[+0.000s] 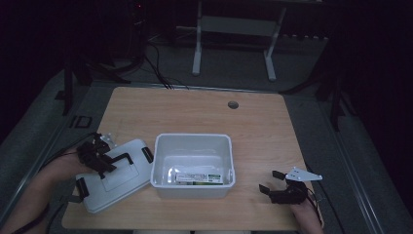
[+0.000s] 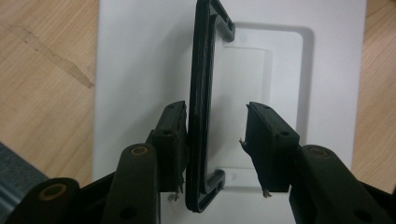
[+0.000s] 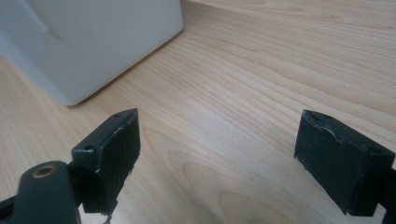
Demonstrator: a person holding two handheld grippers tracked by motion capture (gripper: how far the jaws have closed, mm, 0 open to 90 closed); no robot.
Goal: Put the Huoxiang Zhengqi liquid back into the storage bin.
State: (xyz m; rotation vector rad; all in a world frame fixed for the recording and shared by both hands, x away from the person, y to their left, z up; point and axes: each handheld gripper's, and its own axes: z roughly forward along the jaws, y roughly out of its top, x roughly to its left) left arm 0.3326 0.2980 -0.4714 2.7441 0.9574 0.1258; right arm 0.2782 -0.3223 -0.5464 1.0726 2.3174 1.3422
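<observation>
the lid (image 1: 119,175), at 9 o'clock of the bin (image 1: 192,165), looks light, stiff and slick; its thin handle (image 2: 201,107) is the hold. left gripper (image 1: 100,158) half open astride it, one pad touching, unclamped; right gripper (image 1: 272,181) wide open, empty.

I see a wooden worktop (image 1: 263,126) with a light grain and rounded corners. Near its far edge there is a small round cable hole (image 1: 233,105) with a grey cap. Around the worktop the floor (image 1: 321,122) is grey and rather dark. Behind the worktop, on the floor, stands a white metal frame (image 1: 234,29) with two legs; each leg ends in a flat foot. Several black cables (image 1: 158,68) run over the floor from the far left toward the far edge of the worktop. On the left of the worktop a dark stand (image 1: 68,83) rises from the floor. On the right side I see another dark stand (image 1: 336,92); its details I cannot make out.
</observation>
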